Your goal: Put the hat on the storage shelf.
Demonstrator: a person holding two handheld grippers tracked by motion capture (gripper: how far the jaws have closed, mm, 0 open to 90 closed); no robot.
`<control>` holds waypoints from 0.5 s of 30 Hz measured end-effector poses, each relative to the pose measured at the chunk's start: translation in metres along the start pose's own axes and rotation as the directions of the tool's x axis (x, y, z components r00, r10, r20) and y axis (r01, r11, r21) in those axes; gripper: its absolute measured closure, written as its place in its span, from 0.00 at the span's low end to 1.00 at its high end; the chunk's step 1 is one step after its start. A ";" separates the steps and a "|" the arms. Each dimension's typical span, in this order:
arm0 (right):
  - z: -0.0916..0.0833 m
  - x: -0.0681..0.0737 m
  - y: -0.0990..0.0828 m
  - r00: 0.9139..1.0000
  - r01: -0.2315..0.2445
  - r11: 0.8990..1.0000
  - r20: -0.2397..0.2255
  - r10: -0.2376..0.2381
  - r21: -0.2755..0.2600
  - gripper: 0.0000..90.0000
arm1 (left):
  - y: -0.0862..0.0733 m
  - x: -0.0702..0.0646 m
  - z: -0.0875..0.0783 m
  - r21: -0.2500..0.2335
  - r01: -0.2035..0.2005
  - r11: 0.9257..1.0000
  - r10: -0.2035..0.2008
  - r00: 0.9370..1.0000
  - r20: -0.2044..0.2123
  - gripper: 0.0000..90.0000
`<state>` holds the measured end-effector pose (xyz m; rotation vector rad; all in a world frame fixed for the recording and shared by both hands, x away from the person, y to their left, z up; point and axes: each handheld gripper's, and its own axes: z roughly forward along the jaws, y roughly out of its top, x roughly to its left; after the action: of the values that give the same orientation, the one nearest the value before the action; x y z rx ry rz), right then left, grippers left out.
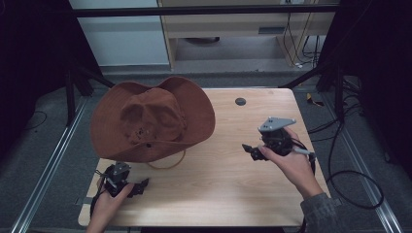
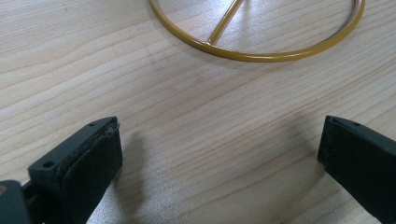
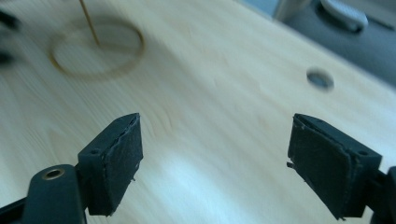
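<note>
A brown wide-brimmed hat (image 1: 153,119) rests on a thin gold wire stand at the back left of the wooden table (image 1: 233,194). The stand's ring base (image 1: 167,162) (image 2: 257,53) (image 3: 95,51) lies flat on the wood under the near brim. My left gripper (image 1: 141,187) (image 2: 219,154) sits low at the front left, just short of the ring, jaws open over bare wood. My right gripper (image 1: 250,150) (image 3: 215,154) is held on the right side, pointing left toward the stand, jaws open with nothing between them.
A small round cable hole (image 1: 240,101) (image 3: 320,78) is set in the table near its far edge. Black cables (image 1: 350,179) trail over the floor to the right. A metal rail (image 1: 48,165) runs along the left side, and dark frame legs stand behind the table.
</note>
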<state>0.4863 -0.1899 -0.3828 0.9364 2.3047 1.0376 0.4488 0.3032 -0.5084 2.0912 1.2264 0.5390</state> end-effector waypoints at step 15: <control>0.057 0.003 -0.098 0.976 -0.218 0.967 0.058 0.212 0.129 0.14 | 0.001 0.002 0.001 0.001 -0.003 1.000 0.003 1.000 0.010 0.00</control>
<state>0.4809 -0.2087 -0.4944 1.2739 2.2985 0.9425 0.4507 0.3049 -0.5084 2.0946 1.2181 0.5286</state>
